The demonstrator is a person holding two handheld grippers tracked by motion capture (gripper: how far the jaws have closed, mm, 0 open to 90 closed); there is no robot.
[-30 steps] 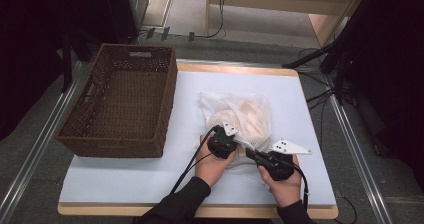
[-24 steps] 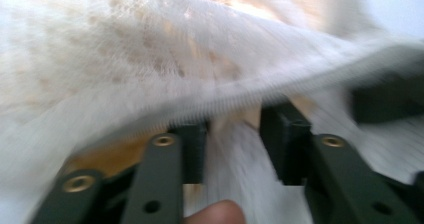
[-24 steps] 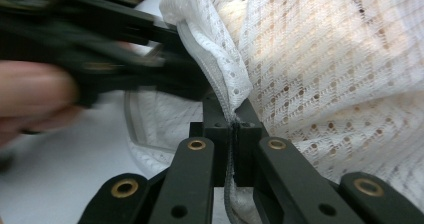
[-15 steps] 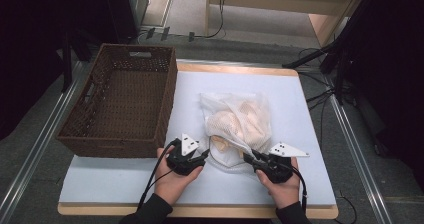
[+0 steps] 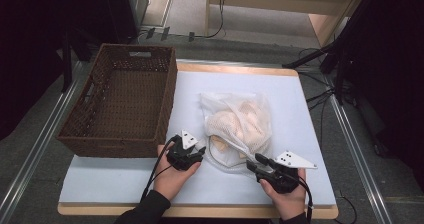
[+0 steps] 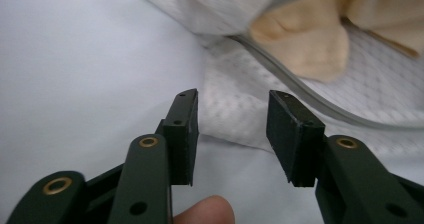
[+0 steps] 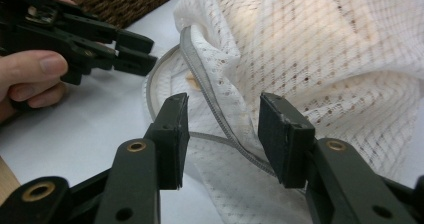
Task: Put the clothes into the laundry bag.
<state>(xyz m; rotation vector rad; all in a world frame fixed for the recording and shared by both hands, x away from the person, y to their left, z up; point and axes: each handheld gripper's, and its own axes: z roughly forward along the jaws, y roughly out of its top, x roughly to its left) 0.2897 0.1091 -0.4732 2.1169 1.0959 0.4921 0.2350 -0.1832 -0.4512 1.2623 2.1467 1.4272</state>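
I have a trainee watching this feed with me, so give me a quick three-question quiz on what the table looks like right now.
1. True or false: the wicker basket has laundry in it.
2. What lies between the two grippers: A) a mesh bag with pale cloth inside, B) a folded towel, C) a cardboard box?
3. Fill in: the jaws of the left gripper and right gripper, which have just been opening, now stand ____, pressing on nothing.

Key
1. False: the basket is empty.
2. A: the bag lies on the white table, to the right of the basket.
3. Open: the right gripper's jaws straddle the bag's grey zipper edge without clamping it.
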